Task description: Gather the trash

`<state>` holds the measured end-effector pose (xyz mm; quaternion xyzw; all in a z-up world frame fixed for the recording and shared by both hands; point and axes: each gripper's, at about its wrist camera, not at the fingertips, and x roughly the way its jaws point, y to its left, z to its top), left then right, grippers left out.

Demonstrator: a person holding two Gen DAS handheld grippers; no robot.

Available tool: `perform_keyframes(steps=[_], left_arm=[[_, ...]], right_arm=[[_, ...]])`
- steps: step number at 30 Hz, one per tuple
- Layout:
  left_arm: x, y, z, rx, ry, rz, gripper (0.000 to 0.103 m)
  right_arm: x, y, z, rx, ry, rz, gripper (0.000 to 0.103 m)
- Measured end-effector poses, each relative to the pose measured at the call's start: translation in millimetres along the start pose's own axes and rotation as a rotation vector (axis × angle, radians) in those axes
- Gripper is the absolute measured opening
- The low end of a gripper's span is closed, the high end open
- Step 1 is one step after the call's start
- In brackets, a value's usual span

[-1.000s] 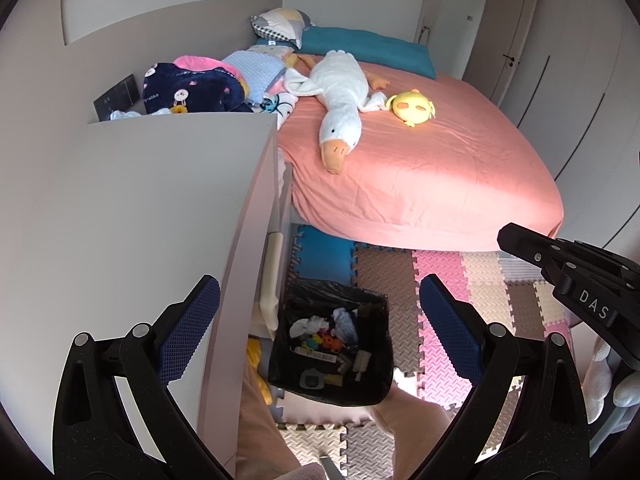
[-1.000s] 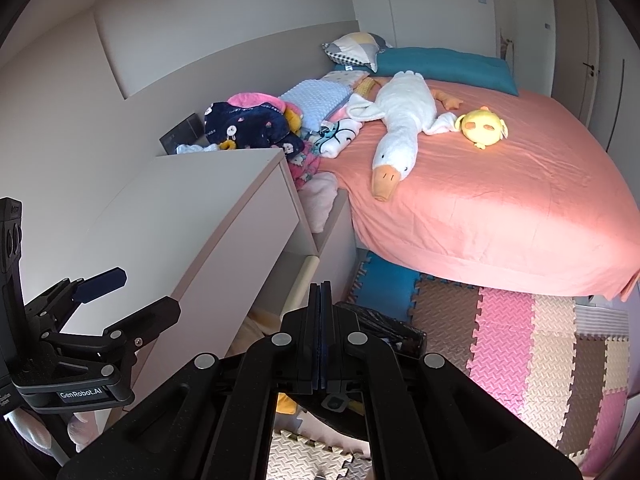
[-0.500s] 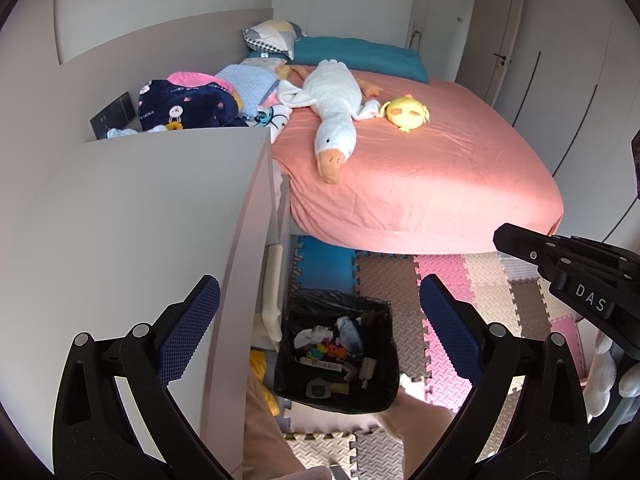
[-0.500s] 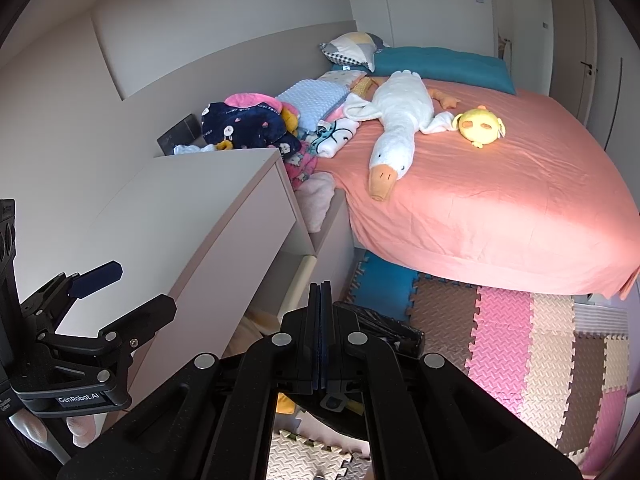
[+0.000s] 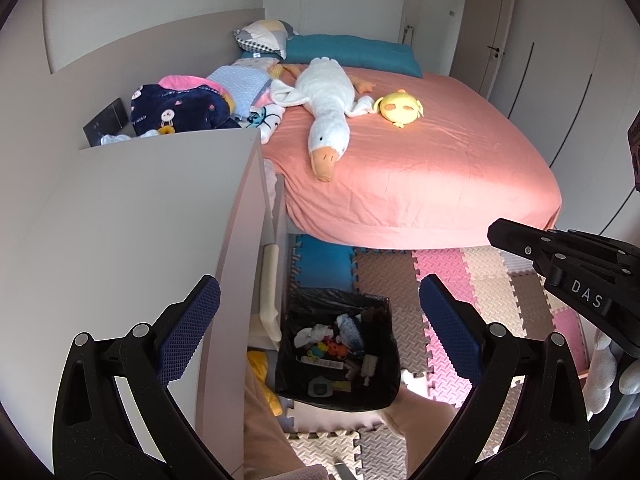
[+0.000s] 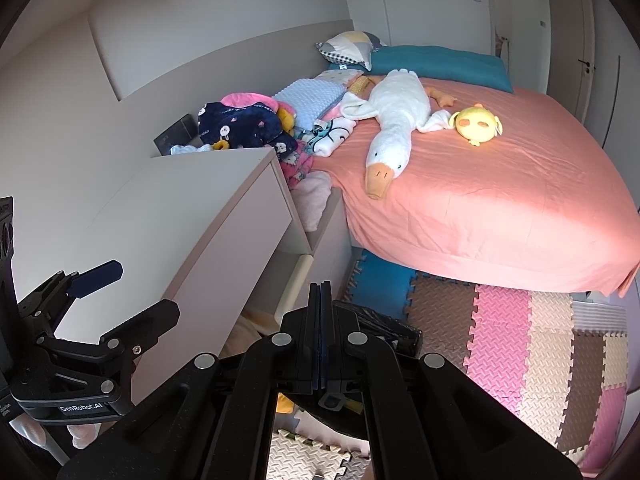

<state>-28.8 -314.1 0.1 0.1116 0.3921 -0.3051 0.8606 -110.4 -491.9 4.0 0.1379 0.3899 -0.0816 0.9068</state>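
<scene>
A bin with a black liner (image 5: 336,296) stands on the foam floor mat beside the dresser, directly below my left gripper (image 5: 318,320). It holds crumpled white tissue (image 5: 316,334), colourful wrappers and other scraps. My left gripper is open, its blue pads (image 5: 192,320) wide apart with nothing between them. My right gripper (image 6: 321,292) is shut with nothing in it, and it hides most of the bin (image 6: 386,322) in its own view. Each gripper shows in the other's view: the right gripper (image 5: 500,232) at the right edge, the left gripper (image 6: 132,292) at the lower left.
A pale dresser (image 5: 132,220) fills the left side, its top bare. A bed with a salmon sheet (image 5: 420,172) carries a white goose plush (image 5: 326,108), a yellow plush (image 5: 400,108), and piled blankets. Coloured foam tiles (image 5: 452,276) cover the floor. A person's legs (image 5: 264,428) stand by the bin.
</scene>
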Motion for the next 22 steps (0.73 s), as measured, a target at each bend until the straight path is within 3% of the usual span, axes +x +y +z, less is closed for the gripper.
perform_keyframes(steps=[22], left_arm=[[6.0,-9.6,2.1,0.041,-0.006,0.009,0.096]], right_arm=[[-0.2,-5.8,1.2,0.016,0.000,-0.013,0.001]])
